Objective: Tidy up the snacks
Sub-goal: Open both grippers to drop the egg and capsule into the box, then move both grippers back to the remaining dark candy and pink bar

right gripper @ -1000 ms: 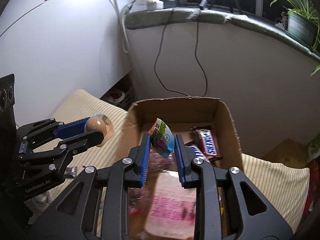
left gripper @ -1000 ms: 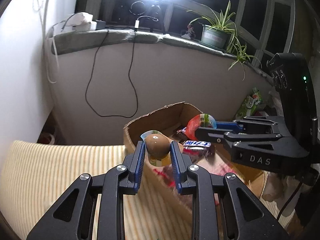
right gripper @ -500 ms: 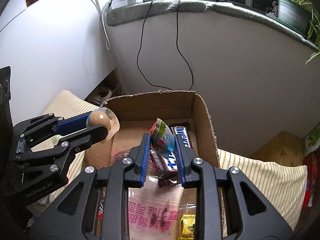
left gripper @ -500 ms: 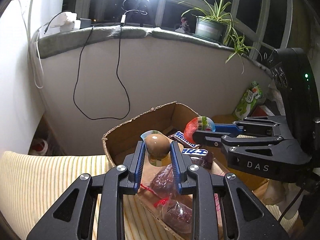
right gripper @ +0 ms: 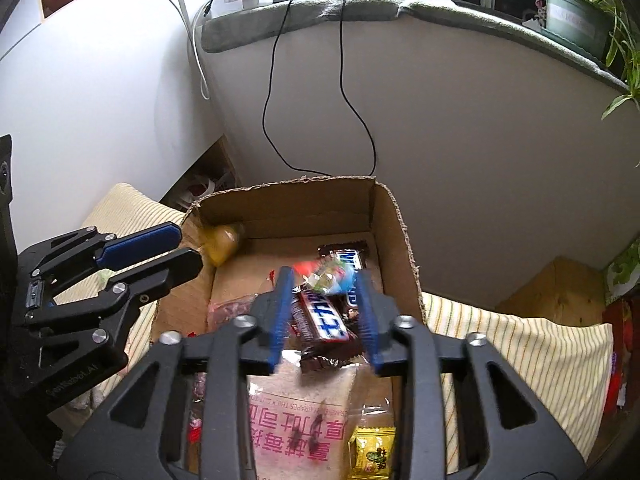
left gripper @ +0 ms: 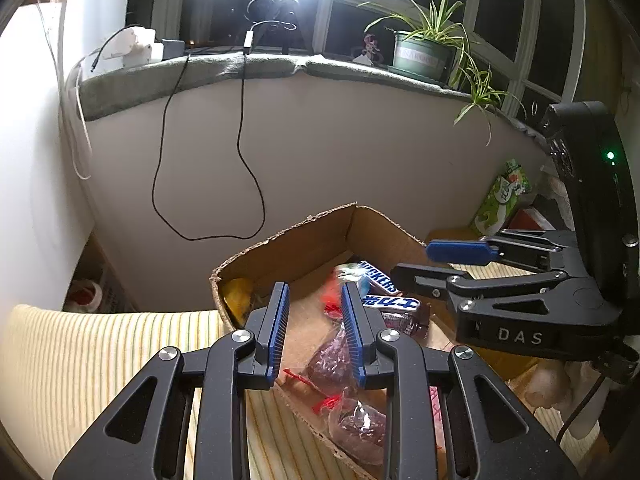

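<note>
Both my left gripper (left gripper: 312, 320) and right gripper (right gripper: 324, 312) hang released, empty, over the brown cardboard box (right gripper: 394, 216). Inside it, the crinkly wrapped chocolate bars (right gripper: 322, 316) look light, slippery; I'd pinch mid-length.

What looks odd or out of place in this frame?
Two snacks are blurred in mid-drop over the box: a yellowish egg pack by the far-left corner and a jelly cup above the Snickers bars. Both grippers, left and right, are open and empty. The box rim is ragged.
</note>
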Motion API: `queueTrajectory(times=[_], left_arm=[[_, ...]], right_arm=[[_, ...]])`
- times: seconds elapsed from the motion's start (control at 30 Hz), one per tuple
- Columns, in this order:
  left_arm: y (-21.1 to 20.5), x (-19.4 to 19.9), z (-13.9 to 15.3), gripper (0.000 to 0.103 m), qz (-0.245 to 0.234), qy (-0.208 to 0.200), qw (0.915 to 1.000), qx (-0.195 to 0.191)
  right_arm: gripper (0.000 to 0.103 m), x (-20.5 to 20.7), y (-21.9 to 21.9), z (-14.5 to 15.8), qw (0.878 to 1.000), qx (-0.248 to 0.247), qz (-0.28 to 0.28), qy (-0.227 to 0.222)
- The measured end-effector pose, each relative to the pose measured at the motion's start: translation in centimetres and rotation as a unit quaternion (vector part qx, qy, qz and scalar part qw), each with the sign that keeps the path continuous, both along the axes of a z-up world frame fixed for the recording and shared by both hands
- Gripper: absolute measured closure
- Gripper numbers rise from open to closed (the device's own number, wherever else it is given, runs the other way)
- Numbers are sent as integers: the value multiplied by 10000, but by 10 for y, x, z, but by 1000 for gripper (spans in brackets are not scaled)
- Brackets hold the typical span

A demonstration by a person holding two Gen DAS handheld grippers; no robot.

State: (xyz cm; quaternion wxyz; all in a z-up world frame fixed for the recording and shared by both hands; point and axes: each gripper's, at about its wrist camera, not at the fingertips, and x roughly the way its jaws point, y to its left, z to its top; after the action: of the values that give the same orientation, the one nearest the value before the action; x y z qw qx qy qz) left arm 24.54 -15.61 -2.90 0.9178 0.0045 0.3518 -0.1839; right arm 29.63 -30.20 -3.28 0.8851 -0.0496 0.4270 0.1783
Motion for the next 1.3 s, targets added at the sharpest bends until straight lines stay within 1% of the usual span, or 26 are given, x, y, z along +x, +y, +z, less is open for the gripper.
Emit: queueTrajectory(times=[0.07, 0.23, 0.27, 0.37, 0.5, 0.57, 0.73, 0.83, 0.97, 1.1, 1.3], left_arm=[[1, -2, 1, 78, 1, -20, 10000, 4], [4, -9, 7, 77, 16, -85, 10000, -3], [5, -11, 9, 75, 20, -100, 9999, -6], [8, -17, 15, 74, 39, -179, 9998, 2], [14, -28, 22, 73, 69, -254, 9997, -8], [17, -33, 25, 68, 78, -286, 9996, -6], [27, -46, 31, 68, 127, -370, 9992, -26], [34, -54, 35, 68, 160, -411, 9990, -32], [46, -64, 38, 68, 231, -451, 9987, -51], [61, -73, 40, 68, 340, -488, 9982, -67], [91, -89, 38, 68, 571, -498, 9971, -66]], right_arm=[[48, -2, -2, 1, 10000, -18, -32, -39], [48, -8, -6, 5, 9999, -51, -97, -101], [48, -10, -6, 6, 9999, -56, -113, -118], [48, -18, -7, 9, 9998, -58, -120, -154], [48, -25, -1, 15, 9997, -95, -60, -222], [48, -31, 2, 19, 9996, -98, -42, -265], [48, -44, 9, 27, 9993, -41, -49, -363], [48, -54, 13, 32, 9987, -24, -70, -500], [48, -66, 19, 38, 9975, -44, -109, -700], [48, -80, 28, 43, 9966, 95, -63, -816], [48, -100, 50, 45, 9963, 94, 222, -827]])
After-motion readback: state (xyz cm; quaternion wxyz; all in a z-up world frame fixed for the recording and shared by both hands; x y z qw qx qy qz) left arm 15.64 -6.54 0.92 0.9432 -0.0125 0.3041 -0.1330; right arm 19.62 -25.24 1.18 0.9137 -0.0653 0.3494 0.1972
